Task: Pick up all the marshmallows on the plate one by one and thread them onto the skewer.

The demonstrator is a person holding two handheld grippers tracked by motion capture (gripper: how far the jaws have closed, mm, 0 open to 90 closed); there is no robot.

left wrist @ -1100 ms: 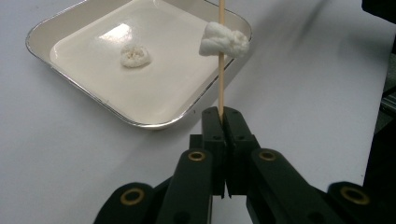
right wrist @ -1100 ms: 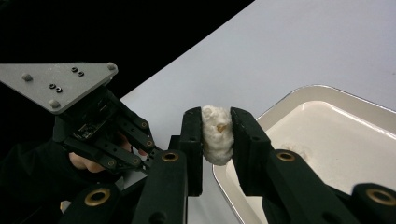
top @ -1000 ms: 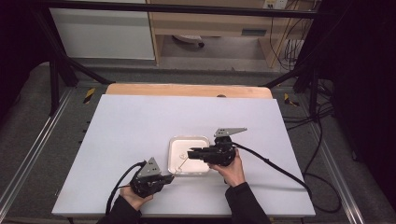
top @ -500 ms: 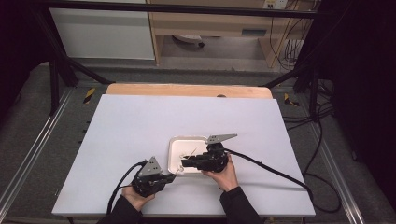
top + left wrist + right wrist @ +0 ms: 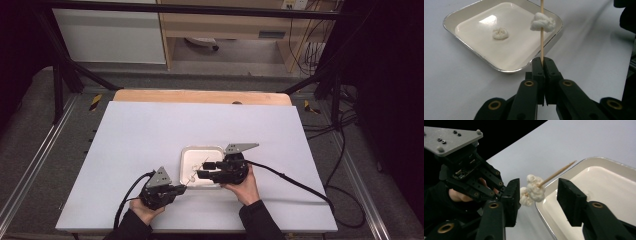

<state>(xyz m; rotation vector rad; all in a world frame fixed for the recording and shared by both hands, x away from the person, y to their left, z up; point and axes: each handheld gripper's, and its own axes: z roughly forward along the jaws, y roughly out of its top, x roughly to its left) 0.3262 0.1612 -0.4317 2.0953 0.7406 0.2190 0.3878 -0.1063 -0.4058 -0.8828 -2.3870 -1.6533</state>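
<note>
Nearest the person, the left gripper [image 5: 543, 75] has its fingers [image 5: 537, 68] pinched hard together on the butt of a wooden skewer [image 5: 542, 37], and that stick is the axis everything hangs on: it runs up and away from the closed tips, out over the near rim of the metal tray [image 5: 474, 51]. Partway along it sits a white puffy piece [image 5: 542, 22], speared through, off the tray floor. Now the right gripper [image 5: 537, 195], coming in from the other side, and here's the key relation: its fingers [image 5: 571, 200] have just been opening and stand one on each side of the speared lump [image 5: 535, 188], straddling it without pressing, with the skewer's point poking out past them over the tray [image 5: 574, 167]. So the food lies squarely between the right fingers, which sit crosswise to the stick's long axis; any slide of the lump, I'd say, goes along the stick. Farther off, a second white piece [image 5: 500, 33] rests on the tray floor, well apart from the skewer, on the pale bench [image 5: 150, 130].
</note>
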